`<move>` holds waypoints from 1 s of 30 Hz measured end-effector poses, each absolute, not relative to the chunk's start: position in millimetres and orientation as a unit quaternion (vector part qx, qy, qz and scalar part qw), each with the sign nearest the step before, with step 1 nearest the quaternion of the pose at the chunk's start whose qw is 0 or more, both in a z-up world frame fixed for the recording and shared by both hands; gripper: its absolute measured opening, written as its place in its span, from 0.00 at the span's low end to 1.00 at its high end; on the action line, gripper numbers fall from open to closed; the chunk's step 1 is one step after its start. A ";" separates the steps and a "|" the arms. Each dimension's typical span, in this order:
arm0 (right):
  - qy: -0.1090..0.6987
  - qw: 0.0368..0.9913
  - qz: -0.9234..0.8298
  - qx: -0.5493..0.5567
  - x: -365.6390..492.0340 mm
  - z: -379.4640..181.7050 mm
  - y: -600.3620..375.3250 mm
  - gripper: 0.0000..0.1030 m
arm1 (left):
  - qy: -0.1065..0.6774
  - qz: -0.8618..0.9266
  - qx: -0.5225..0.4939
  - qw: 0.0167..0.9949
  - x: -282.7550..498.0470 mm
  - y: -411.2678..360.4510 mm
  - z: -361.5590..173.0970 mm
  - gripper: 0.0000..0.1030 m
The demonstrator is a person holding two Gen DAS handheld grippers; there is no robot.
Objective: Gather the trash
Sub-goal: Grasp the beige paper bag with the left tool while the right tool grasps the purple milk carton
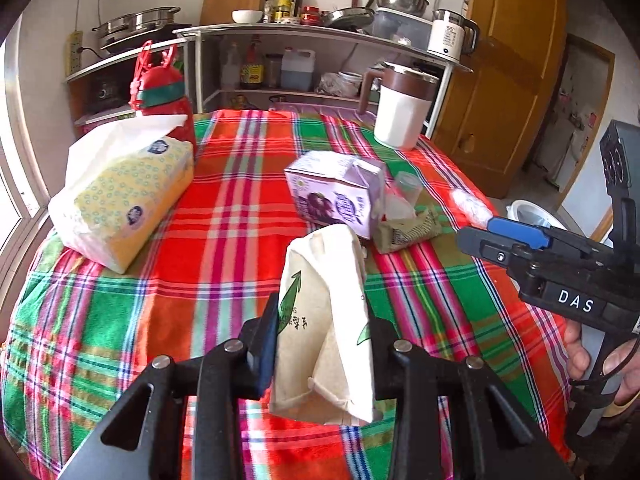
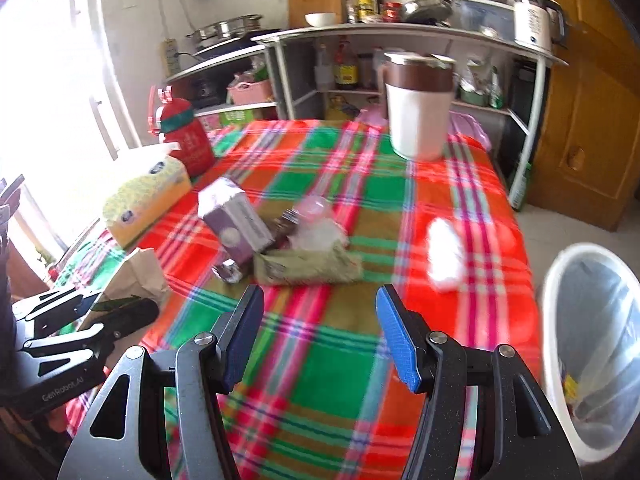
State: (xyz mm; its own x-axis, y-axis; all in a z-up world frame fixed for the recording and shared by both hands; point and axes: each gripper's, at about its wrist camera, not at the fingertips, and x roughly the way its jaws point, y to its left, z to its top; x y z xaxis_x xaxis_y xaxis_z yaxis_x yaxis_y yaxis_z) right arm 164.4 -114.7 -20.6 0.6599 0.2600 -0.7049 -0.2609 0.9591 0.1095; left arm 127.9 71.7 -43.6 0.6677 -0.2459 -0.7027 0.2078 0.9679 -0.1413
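The left claw (image 1: 324,344) pinches one cream paper bag (image 1: 324,320), lifted off the bench (image 1: 224,208) at 6 o'clock in its own view. The right claw (image 2: 320,340) stands spread with nothing between its pads, above the plaid cloth. Ahead of it at 12 o'clock lie one purple carton (image 2: 236,224), one green wrapper (image 2: 308,266) and one clear cup (image 2: 316,212); one white wad (image 2: 444,256) sits at 2 o'clock. One bin (image 2: 592,344) stands at 4 o'clock, beside the bench. One tissue pack (image 1: 124,200), one red bottle (image 1: 168,96) and one jug (image 1: 400,108) stand farther back.

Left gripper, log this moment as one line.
left gripper: shut on cream paper bag | right gripper: open, empty | white bin: beside plaid table
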 end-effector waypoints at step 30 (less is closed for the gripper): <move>0.369 0.906 0.193 -0.078 229.2 -32.6 -27.0 0.36 | 0.393 -0.090 -0.056 0.913 142.1 107.2 -44.7 0.35</move>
